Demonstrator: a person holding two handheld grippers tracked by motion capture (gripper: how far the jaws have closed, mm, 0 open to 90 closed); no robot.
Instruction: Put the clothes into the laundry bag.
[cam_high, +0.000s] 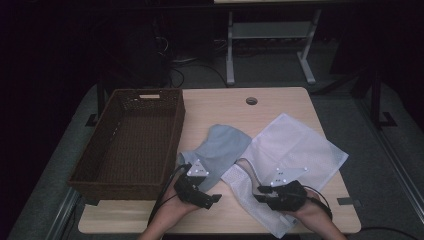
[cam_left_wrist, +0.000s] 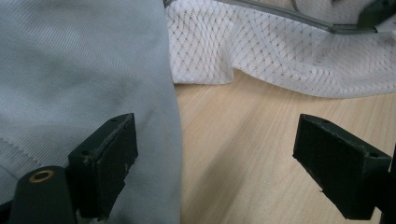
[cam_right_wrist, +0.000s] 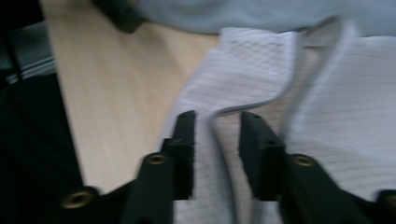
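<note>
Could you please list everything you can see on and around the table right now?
basket: one, dark brown wicker, left side of table
grey cloth: one, table middle, beside basket
mesh bag: one, white, right of grey cloth, overlapping it
table: one, light wood, hole near far edge
frame: one, white, on floor behind table
left gripper: black, open, one jaw over grey cloth
right gripper: black, part open over mesh bag

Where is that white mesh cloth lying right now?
In the high view the white mesh cloth lies spread on the right half of the table, its left edge beside the grey cloth, its near end under the right gripper.
</note>
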